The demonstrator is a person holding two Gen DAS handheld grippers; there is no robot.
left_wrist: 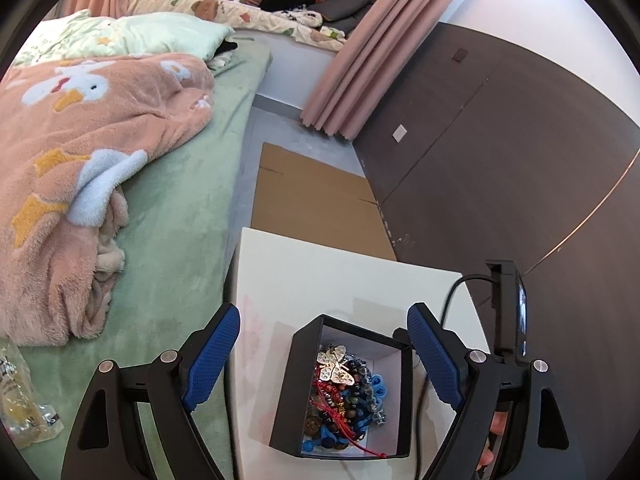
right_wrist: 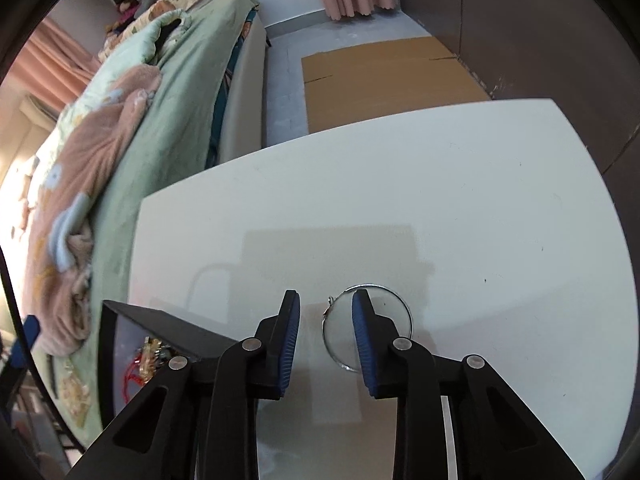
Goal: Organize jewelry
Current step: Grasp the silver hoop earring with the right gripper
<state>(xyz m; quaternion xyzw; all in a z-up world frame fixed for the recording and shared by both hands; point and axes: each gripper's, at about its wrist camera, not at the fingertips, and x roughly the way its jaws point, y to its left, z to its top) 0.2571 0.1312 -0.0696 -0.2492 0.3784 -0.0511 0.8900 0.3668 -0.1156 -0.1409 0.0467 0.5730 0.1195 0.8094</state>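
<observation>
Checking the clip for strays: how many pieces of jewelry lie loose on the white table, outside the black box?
1: a thin silver hoop on the white table, under the right tongs. The other pieces are piled in the black box. More could be hidden behind the tongs.

Black jewelry box (left_wrist: 296,384), white-lined and open-topped, stood on the white bench (right_wrist: 440,184). I saw it packed with tangled beaded bracelets, red cord, blue beads, and a pale butterfly ornament (left_wrist: 336,364) on top. A thin silver hoop (right_wrist: 400,312) lay flat on the bench, apart from the box.
</observation>
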